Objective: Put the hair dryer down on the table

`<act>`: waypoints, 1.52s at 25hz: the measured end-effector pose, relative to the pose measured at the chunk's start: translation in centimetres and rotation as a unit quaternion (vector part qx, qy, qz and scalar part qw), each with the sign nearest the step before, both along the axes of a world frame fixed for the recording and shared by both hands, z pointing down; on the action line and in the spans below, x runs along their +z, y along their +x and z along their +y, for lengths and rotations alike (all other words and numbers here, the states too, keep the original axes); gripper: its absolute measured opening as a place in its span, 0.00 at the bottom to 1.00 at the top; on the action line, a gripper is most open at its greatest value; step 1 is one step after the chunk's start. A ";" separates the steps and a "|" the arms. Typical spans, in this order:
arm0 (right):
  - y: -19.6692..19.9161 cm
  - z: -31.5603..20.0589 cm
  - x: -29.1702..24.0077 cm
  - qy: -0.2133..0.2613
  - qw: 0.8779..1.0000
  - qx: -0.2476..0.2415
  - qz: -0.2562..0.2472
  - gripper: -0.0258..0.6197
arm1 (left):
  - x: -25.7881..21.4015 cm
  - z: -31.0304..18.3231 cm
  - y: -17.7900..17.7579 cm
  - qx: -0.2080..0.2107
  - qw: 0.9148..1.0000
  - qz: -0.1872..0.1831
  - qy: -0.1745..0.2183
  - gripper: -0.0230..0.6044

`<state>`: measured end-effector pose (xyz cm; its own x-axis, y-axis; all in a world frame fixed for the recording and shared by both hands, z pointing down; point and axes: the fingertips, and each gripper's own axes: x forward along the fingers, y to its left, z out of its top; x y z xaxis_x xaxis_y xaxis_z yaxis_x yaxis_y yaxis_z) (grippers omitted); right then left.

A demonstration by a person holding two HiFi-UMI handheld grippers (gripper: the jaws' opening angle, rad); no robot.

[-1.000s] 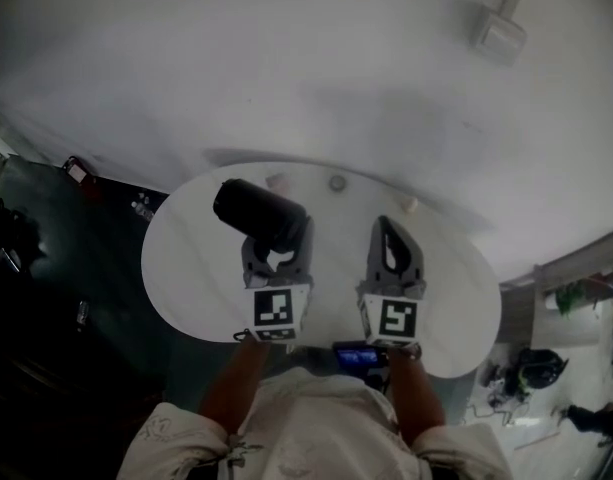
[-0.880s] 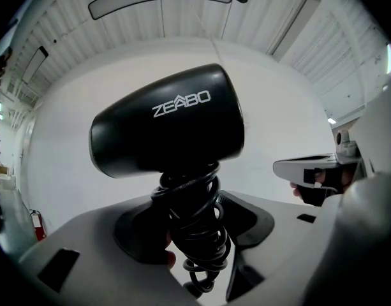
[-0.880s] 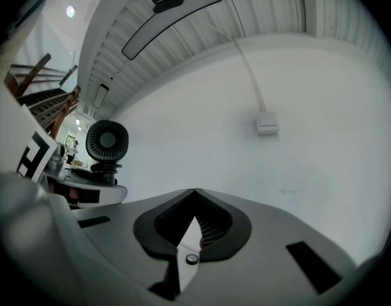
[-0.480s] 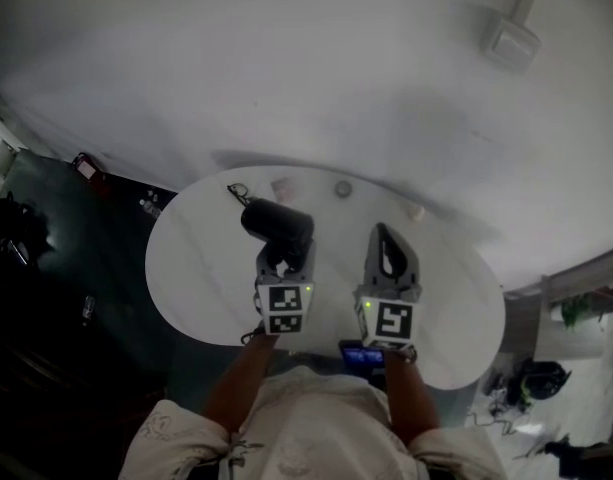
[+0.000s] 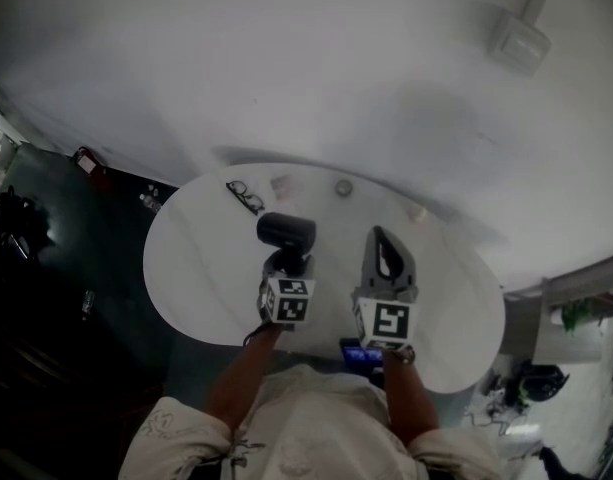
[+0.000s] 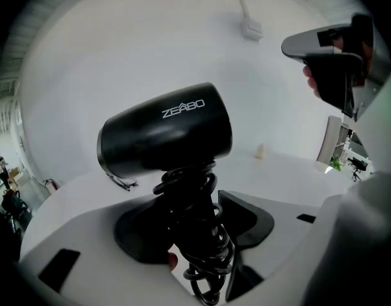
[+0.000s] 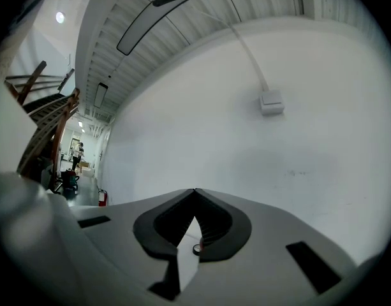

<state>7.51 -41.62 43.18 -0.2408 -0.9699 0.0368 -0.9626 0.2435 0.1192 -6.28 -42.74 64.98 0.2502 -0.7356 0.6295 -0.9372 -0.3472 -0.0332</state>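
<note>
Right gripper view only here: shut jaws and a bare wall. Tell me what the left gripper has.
Observer: The left gripper has its jaws closed on the handle of a black hair dryer.
Operator: Give me its place against the table.
Observer: In the head view it shows over the round white table, left of the middle. I cannot tell whether it touches.
Operator: Report anything lying nearby.
Observer: A pair of glasses lies at the table's far left, apart from the dryer.
</note>
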 end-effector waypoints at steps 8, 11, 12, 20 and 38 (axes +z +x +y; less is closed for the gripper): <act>0.0 -0.3 1.1 -0.013 1.000 -0.001 0.006 0.05 | 5.2 0.4 0.5 0.001 0.996 -0.010 -0.093 0.41; 0.0 -0.3 1.2 -0.013 1.000 -0.001 0.004 0.05 | 6.7 0.5 0.7 -0.006 0.992 0.000 -0.124 0.40; 0.0 -0.3 1.3 -0.013 1.000 -0.001 0.002 0.05 | 7.0 0.4 0.8 -0.007 0.992 0.004 -0.129 0.40; -0.1 -0.4 1.5 -0.017 1.000 -0.003 0.003 0.05 | 7.2 -0.8 1.0 -0.016 0.989 0.014 -0.147 0.40; 0.2 -0.4 0.7 -0.007 1.000 0.001 0.004 0.05 | 5.5 -1.8 0.8 -0.018 0.990 0.018 -0.139 0.54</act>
